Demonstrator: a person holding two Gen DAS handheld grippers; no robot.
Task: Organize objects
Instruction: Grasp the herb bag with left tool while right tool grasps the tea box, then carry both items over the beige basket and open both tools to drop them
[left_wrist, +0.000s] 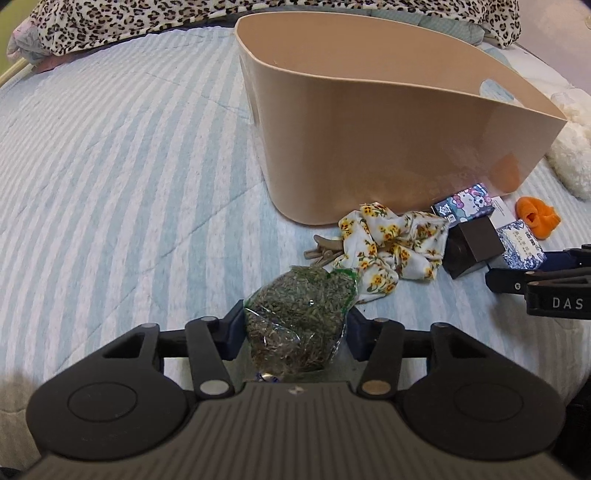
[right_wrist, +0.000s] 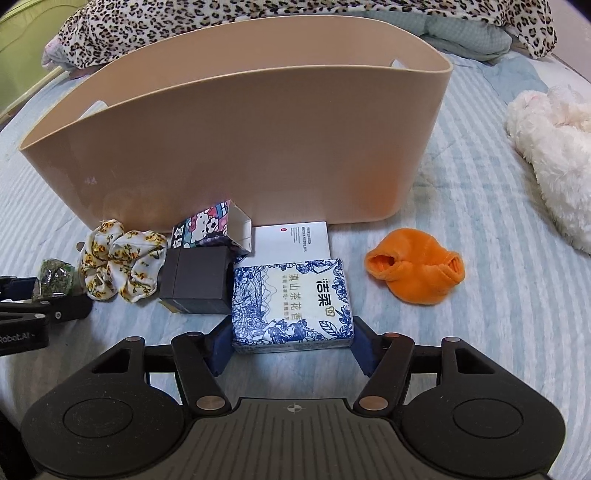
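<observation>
My left gripper (left_wrist: 293, 332) is shut on a clear bag of dried green herbs (left_wrist: 299, 317), low over the bed. My right gripper (right_wrist: 291, 341) has its pads against both sides of a blue-and-white tissue pack (right_wrist: 291, 304) that rests on the bed. A large beige bin (left_wrist: 388, 122) stands behind the pile; it also shows in the right wrist view (right_wrist: 236, 140). In front of it lie a floral scrunchie (right_wrist: 118, 258), a dark box (right_wrist: 195, 278), a Hello Kitty box (right_wrist: 210, 227), a white card (right_wrist: 291, 238) and an orange cloth (right_wrist: 417, 269).
The bed has a pale blue striped sheet (left_wrist: 122, 177). A leopard-print blanket (right_wrist: 258, 18) lies along the far edge. A white plush toy (right_wrist: 554, 147) lies at the right. Brown hair clips (left_wrist: 321, 254) lie by the scrunchie.
</observation>
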